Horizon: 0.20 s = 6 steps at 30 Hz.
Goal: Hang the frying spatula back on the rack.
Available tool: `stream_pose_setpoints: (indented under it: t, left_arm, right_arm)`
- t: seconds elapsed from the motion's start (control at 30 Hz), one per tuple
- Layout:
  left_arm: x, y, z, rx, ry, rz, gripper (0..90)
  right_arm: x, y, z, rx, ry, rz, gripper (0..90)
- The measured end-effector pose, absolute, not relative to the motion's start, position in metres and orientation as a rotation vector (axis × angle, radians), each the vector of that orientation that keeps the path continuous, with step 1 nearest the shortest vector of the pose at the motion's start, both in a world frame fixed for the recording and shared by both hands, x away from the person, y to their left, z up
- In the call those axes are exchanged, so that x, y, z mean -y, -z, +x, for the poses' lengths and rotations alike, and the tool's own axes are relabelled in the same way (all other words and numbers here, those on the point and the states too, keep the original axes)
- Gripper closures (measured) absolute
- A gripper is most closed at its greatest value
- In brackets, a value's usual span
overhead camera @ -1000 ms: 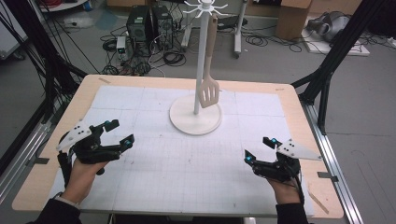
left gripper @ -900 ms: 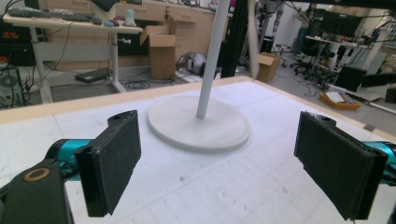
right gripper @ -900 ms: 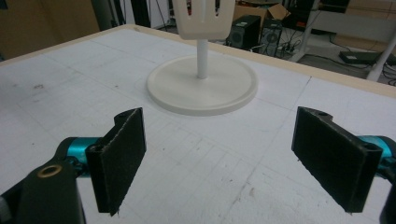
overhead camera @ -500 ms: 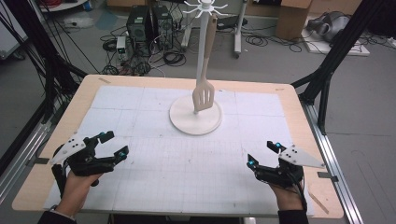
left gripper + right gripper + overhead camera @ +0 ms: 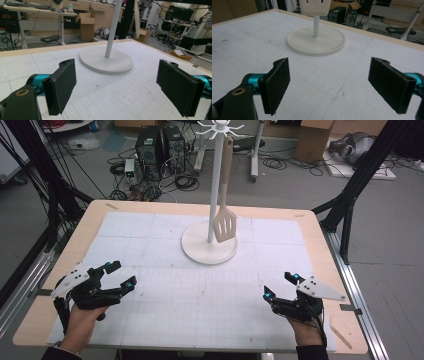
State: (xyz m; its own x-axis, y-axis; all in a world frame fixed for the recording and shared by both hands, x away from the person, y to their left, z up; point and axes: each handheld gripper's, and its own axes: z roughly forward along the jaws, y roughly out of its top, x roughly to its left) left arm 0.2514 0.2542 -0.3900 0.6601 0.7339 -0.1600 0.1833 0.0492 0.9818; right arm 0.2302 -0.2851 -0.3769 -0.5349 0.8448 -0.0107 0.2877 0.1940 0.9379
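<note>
Setting: a wooden counter (image 5: 320, 245) covered by a white gridded mat (image 5: 200, 290), seen from above; cables, boxes and computer towers lie on the floor behind it.
Stand: a white utensil stand (image 5: 209, 242) with a round base and a tall thin pole sits at the middle of the far half of the mat; a ring of hooks crowns the pole.
Spatula: a pale slotted spatula (image 5: 225, 222) hangs from one hook, handle up, its blade just above the base and just right of the pole.
Left tongs: the left tongs (image 5: 116, 276) are held in a hand at the near left corner of the mat, released, jaws spread wide with nothing between them, aimed toward the stand and well apart from it.
Right tongs: the right tongs (image 5: 280, 285) are held at the near right corner, likewise released and empty, jaws wide, aimed at the stand.
Right gripper view: the spatula's blade shows at the top edge, above the base.
</note>
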Motion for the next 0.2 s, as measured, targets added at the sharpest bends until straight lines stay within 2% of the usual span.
stream_pose_setpoints:
  t: [0.2]
  left_arm:
    - [-0.2553,0.3925,0.2522,-0.82,-0.485,1.488,17.3]
  right_arm:
    - [0.2862,0.3784,0.232,-1.937,-1.339,1.059,16.8]
